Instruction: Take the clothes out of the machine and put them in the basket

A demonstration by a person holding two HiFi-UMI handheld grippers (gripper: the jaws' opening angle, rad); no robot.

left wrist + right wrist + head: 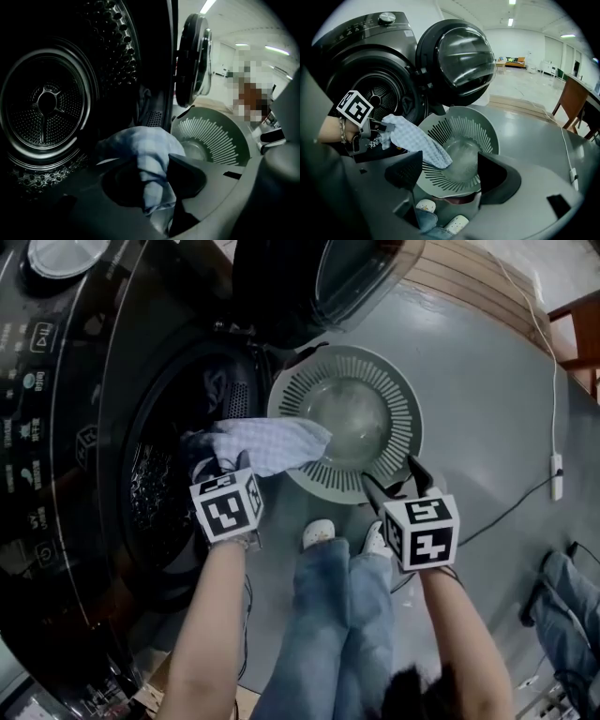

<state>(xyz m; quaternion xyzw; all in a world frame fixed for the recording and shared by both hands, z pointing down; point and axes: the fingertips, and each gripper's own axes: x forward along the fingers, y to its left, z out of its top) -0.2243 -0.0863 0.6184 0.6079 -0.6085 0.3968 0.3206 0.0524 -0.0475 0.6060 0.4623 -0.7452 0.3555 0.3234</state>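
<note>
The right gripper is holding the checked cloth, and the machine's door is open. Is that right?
Almost. The door is open, but it is the left gripper that holds the checked cloth, as the left gripper view shows. The right gripper has its jaws apart and grips nothing.

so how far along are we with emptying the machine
Done: nothing lies in the basket yet. In hand: the left tongs grip a checked cloth just outside the drum, its end over the basket's rim; the right tongs hang open, empty. Left: drop it in, then check the drum's mouth for more.
</note>
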